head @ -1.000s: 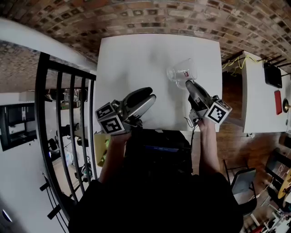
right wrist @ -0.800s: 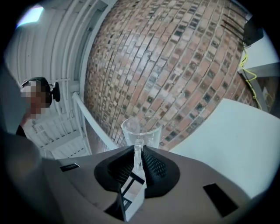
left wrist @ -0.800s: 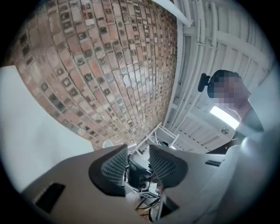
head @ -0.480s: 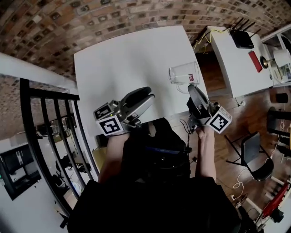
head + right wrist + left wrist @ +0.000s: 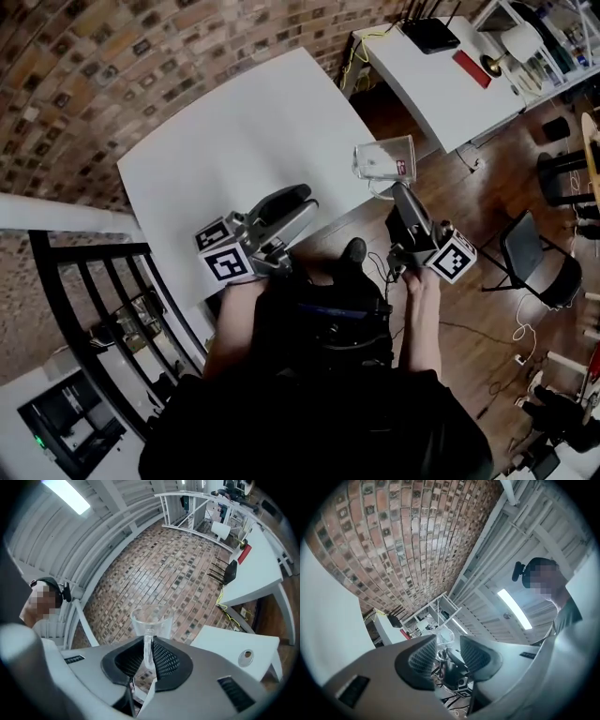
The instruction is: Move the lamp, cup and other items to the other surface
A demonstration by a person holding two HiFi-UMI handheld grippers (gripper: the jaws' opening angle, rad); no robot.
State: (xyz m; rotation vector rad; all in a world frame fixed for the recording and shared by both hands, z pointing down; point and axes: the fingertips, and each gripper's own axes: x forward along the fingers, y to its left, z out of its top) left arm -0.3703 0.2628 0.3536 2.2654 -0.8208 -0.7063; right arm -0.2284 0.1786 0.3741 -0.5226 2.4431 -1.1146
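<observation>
The black railing [image 5: 103, 291] sits in the lower left corner of the head view, where a second ago it stood tall along the left side. The white desk [image 5: 234, 141] has swung too: it lay square across the top of that view and now runs at a slant in the upper left.

The left hand-held gripper [image 5: 307, 199] reaches over the near edge of this desk, much as before. Its jaws stand apart with nothing between them, as its own view [image 5: 447, 641] shows plainly.

Further right is the clear glass cup [image 5: 384, 157]. A second ago it hung above the white desk's right part. It is now off that desk's edge and over the wooden floor [image 5: 469, 206], in the gap between the two desks. The right hand-held gripper [image 5: 398, 189] is clamped on the cup's handle. In its own view [image 5: 148, 646] the pads pinch the handle and the cup [image 5: 151, 618] stands upright just beyond them. The grip looks the same as in the earlier frames.

The second desk [image 5: 441, 89] has come from the right edge to the top right, nearer the cup but well apart from it. On it are a black router [image 5: 429, 35], a red item [image 5: 472, 67] and the white-shaded lamp [image 5: 520, 39]. A black chair [image 5: 539, 267] stands on the floor at the right.
</observation>
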